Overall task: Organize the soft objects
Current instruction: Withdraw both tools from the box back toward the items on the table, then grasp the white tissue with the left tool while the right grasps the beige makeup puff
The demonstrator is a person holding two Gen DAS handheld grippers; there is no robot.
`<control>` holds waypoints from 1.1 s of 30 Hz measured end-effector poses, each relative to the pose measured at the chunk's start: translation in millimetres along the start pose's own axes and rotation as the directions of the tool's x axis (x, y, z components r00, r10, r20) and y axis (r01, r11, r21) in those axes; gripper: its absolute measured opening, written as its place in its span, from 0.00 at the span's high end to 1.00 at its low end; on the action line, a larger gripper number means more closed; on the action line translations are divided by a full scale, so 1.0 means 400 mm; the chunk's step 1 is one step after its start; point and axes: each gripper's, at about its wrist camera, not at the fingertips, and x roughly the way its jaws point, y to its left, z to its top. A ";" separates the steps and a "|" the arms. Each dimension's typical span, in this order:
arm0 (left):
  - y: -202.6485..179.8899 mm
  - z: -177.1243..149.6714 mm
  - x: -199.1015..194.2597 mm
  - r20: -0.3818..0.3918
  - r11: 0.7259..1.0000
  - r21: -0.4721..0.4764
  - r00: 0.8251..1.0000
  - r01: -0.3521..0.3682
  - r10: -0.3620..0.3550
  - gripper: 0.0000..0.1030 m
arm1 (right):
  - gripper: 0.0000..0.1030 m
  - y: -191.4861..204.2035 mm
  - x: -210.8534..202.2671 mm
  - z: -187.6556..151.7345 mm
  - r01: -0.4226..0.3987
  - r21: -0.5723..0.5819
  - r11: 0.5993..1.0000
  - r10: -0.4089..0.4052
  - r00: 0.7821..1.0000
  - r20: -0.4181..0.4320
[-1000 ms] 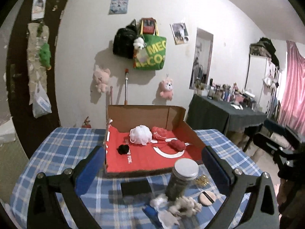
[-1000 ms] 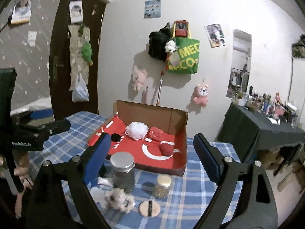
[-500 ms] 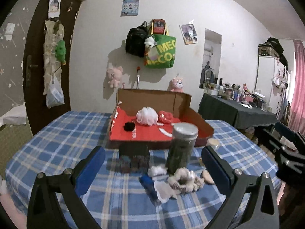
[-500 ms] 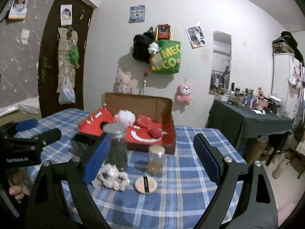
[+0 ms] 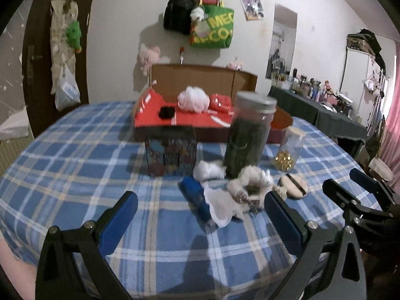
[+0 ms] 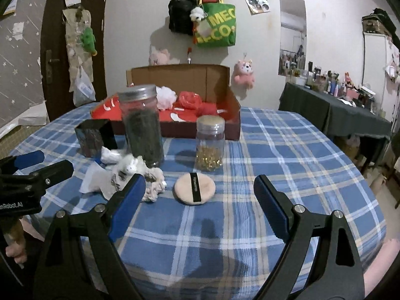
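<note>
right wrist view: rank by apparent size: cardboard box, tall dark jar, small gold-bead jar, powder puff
1. cardboard box, largest though farthest
2. tall dark jar
3-4. small gold-bead jar and powder puff: similar in apparent area, and the puff is nearer, so unranked.

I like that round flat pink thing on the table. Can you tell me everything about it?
It is a powder puff, round, flat and peach-pink, and it looks soft like a small cushion. A black ribbon band runs straight across its top. It lies flat on the blue checked tablecloth, in front of the small glass jar of gold bits. Nothing holds it.
</note>
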 end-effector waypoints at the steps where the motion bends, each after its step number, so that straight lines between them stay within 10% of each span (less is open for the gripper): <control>1: 0.002 -0.002 0.008 -0.015 1.000 -0.005 1.000 0.004 -0.004 0.00 | 0.14 -0.003 0.006 -0.001 -0.005 0.002 1.000 0.005 1.000 -0.005; 25: 0.028 0.012 0.123 -0.225 0.994 0.018 0.969 0.111 -0.104 0.07 | 0.14 -0.052 0.174 0.017 -0.088 0.040 0.995 0.095 0.967 -0.238; 33: 0.002 0.016 0.145 -0.260 0.982 0.064 0.953 0.175 -0.153 0.36 | 0.14 -0.047 0.212 0.032 -0.119 0.024 0.993 0.121 0.950 -0.288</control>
